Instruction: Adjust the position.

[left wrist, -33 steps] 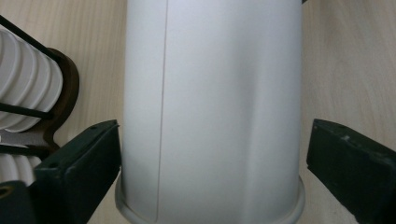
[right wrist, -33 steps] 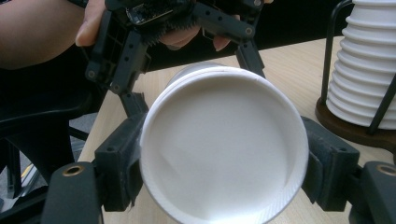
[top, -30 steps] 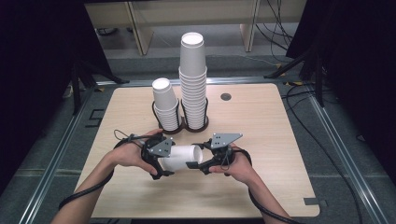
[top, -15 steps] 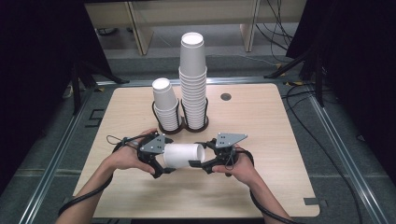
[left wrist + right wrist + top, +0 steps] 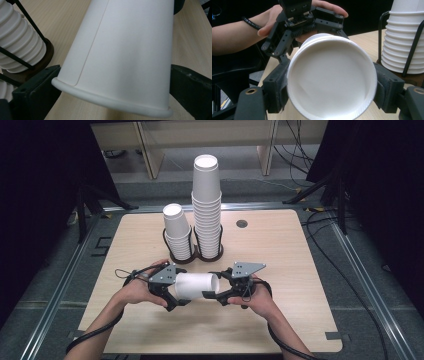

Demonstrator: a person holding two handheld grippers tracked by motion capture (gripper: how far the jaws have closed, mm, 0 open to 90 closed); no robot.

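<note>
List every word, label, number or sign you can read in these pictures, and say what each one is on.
None: no readable text anywhere.
The paper cup held between the left hand-held gripper and the right hand-held gripper is plain white, inside and out.
The tall cup stack and the short cup stack are unprinted.
The wooden table bears no markings.

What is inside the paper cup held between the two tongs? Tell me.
The right gripper view looks into the paper cup: a bare white wall and bottom. A second rim behind its mouth hints at another cup around it; how many are nested is covered.
</note>
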